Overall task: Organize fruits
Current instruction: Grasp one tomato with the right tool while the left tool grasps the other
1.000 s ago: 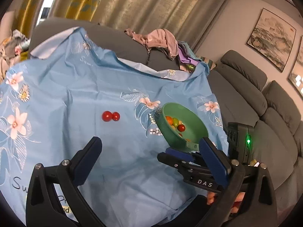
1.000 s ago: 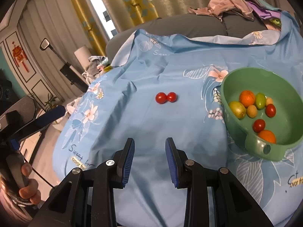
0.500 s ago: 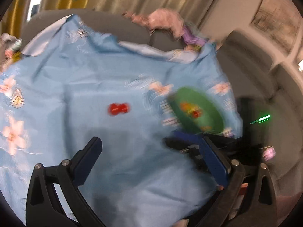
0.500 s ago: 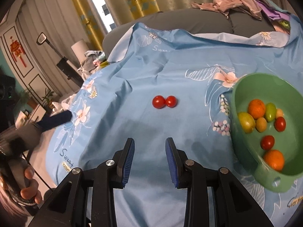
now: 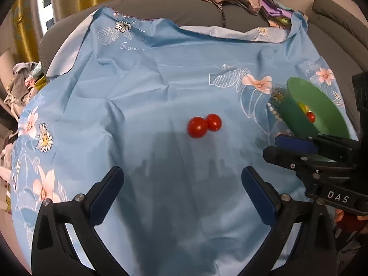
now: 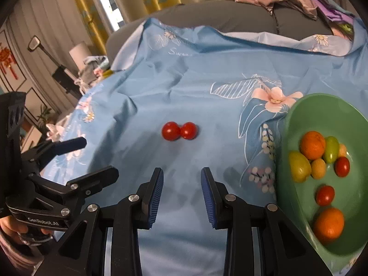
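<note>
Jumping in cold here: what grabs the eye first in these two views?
Two red tomatoes touching each other, alone mid-way across the blue floral cloth. To their right sits the green bowl, already holding orange, green and red fruits. Both the left gripper and the right gripper are open, short of the pair.

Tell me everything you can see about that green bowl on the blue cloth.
The green bowl looks like smooth plastic, round and deep, sitting on the blue flowered cloth. It appears tilted in these fisheye views. Inside lie two orange fruits, two red tomatoes, two yellow-green fruits and two small pale ones. A hole in its near rim shows earlier but is not visible now. Neither tool touches it.
</note>
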The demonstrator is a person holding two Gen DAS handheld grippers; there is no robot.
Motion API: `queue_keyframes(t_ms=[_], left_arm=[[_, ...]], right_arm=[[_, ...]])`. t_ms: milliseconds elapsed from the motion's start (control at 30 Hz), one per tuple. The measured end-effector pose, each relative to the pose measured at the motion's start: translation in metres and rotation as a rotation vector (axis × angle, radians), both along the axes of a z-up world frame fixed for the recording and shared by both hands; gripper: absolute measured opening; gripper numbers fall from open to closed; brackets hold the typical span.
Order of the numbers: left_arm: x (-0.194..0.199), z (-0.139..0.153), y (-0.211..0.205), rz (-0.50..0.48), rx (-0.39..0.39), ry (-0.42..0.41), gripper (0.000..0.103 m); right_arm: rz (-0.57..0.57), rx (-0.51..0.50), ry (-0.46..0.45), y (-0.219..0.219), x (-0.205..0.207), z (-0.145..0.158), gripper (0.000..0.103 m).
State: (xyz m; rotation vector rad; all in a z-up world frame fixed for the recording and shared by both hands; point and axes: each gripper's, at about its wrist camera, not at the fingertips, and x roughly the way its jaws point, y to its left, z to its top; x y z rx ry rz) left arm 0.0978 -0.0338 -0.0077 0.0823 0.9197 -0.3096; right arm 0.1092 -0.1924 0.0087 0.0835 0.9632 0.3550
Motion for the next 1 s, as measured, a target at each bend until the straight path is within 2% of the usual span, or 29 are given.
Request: queue_keyframes(t_ms=[133,367,567,800,1000], left_arm=[[0.015,-0.006,-0.007,-0.027,0.026,-0.008,0.101],[0.037,-0.018,0.003,-0.02,0.047,-0.004,0.1],[0.05,-0.026,0.013,-0.009,0.01,0.029,0.1],[0.062,-0.028,0.012,0.0,0.0,0.044,0.1],[0.071,-0.03,0.01,0.014,-0.004,0.066,0.099]], right_arm=[[0.005,-0.005,0.029,0.007,0.023,-0.01,0.034],[0.022,-0.025,0.068,0.02,0.063,-0.029,0.034],[0.031,-0.074,0.07,0.026,0.08,-0.038,0.034],[0.059,-0.069,0.115,0.033,0.096,-0.044,0.034],[0.078,-0.129,0.093,0.037,0.1,-0.045,0.031]])
